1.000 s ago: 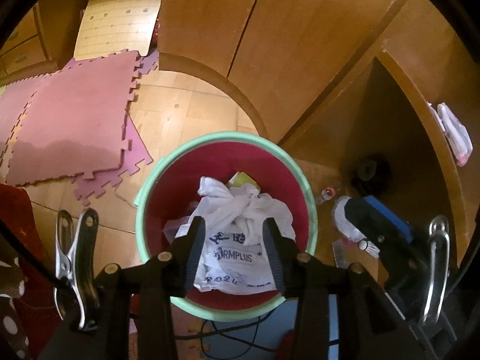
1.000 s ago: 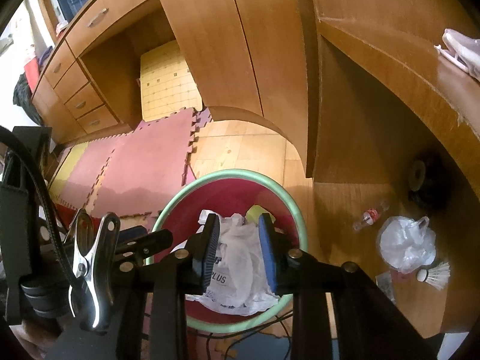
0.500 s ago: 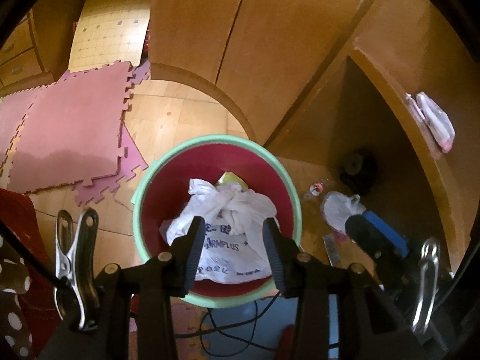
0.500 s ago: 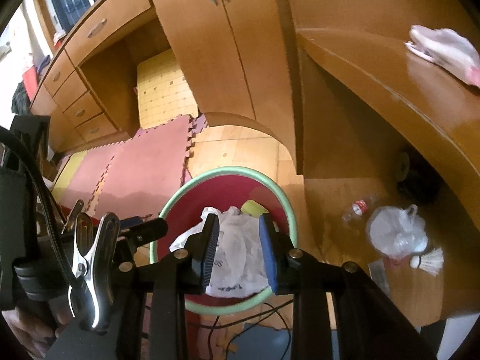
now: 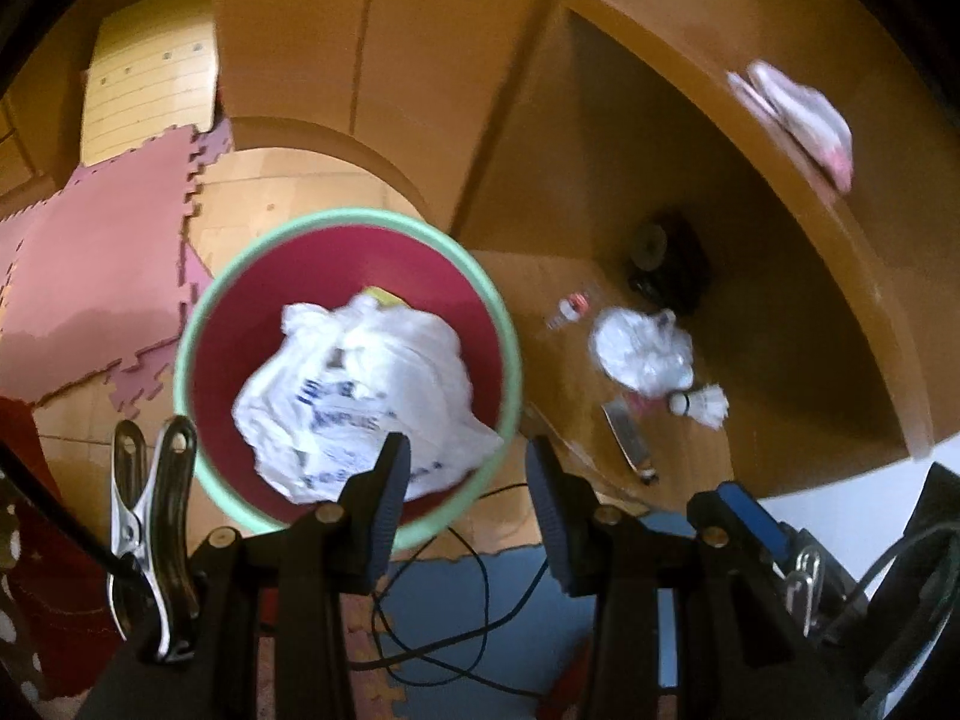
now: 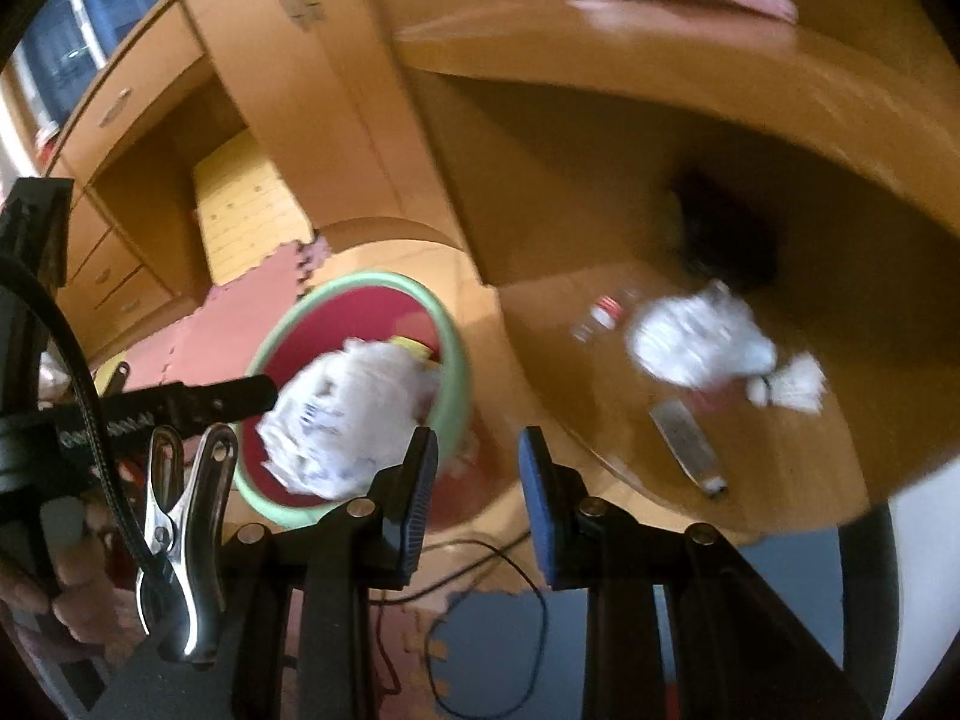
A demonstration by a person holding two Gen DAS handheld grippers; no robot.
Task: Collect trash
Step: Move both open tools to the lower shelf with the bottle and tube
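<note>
The printed white bag (image 5: pixel 366 396) lies inside the green-rimmed bin (image 5: pixel 198 324), on top of a yellow scrap. Compared with a second ago, when the bin sat centred between the fingers in both views, it is now seen shifted to the left, and the litter under the desk has been brought further into view; from this it is judged that the bin deposit is finished and that the next pieces are being approached. To the right of the bin, on the wooden floor, a crumpled clear bag (image 5: pixel 642 348) is seen, with a small bottle (image 5: pixel 567 311) between it and the bin, a shuttlecock (image 5: pixel 705 403) touching its far side, and a flat wrapper (image 5: pixel 627 441) just beside it. The left gripper (image 5: pixel 468 468) is held partly open with nothing between its fingers. The right gripper (image 6: pixel 477 462) is likewise part-open and empty, nothing being touched.
</note>
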